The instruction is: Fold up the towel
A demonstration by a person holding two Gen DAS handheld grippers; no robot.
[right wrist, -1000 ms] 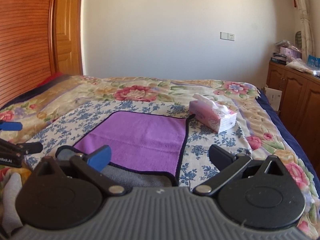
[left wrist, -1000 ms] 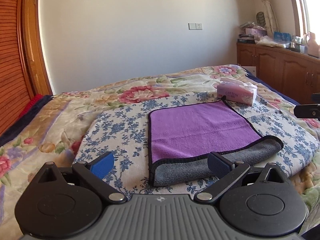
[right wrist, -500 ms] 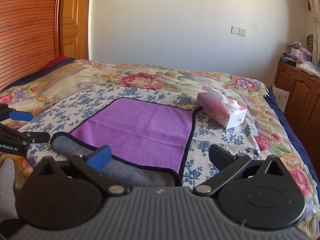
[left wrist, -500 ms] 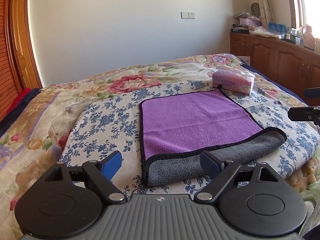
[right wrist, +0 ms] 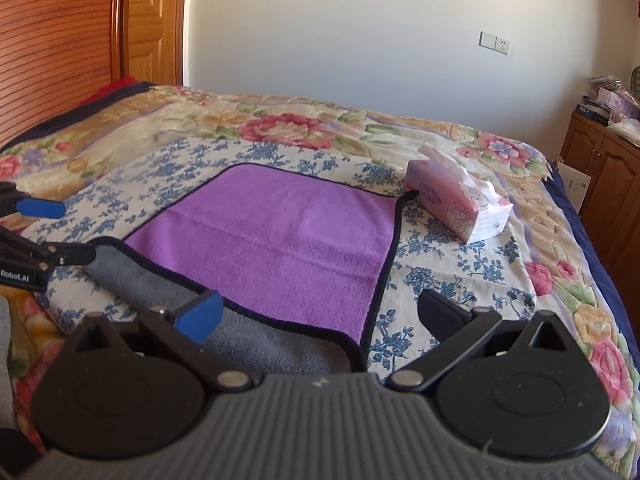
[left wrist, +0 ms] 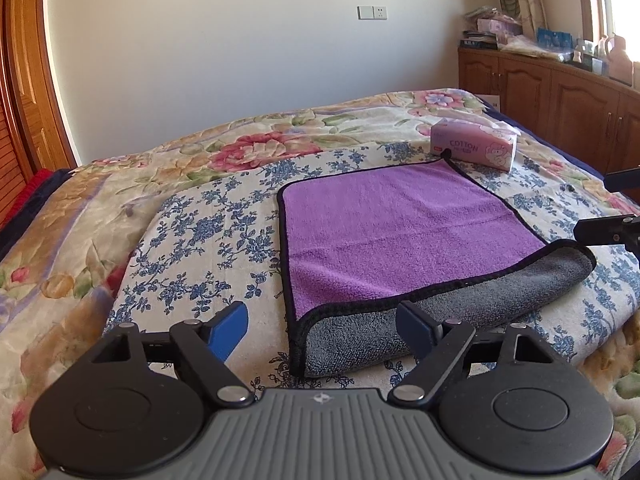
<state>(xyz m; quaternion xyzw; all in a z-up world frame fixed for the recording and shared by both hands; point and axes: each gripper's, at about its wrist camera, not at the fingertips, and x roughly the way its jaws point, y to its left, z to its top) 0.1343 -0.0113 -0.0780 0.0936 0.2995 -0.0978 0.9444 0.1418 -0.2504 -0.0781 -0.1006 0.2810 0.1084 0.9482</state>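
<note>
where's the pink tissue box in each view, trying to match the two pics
Left wrist: the tissue box sits upper right, just past the far right corner of the purple towel.
Right wrist: the tissue box sits right of centre, by the towel's far right corner.
Shared landmark: the wall socket.

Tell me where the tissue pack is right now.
The tissue pack lies on the bed just beyond the purple towel's far right corner, toward the wooden cabinets.
</note>
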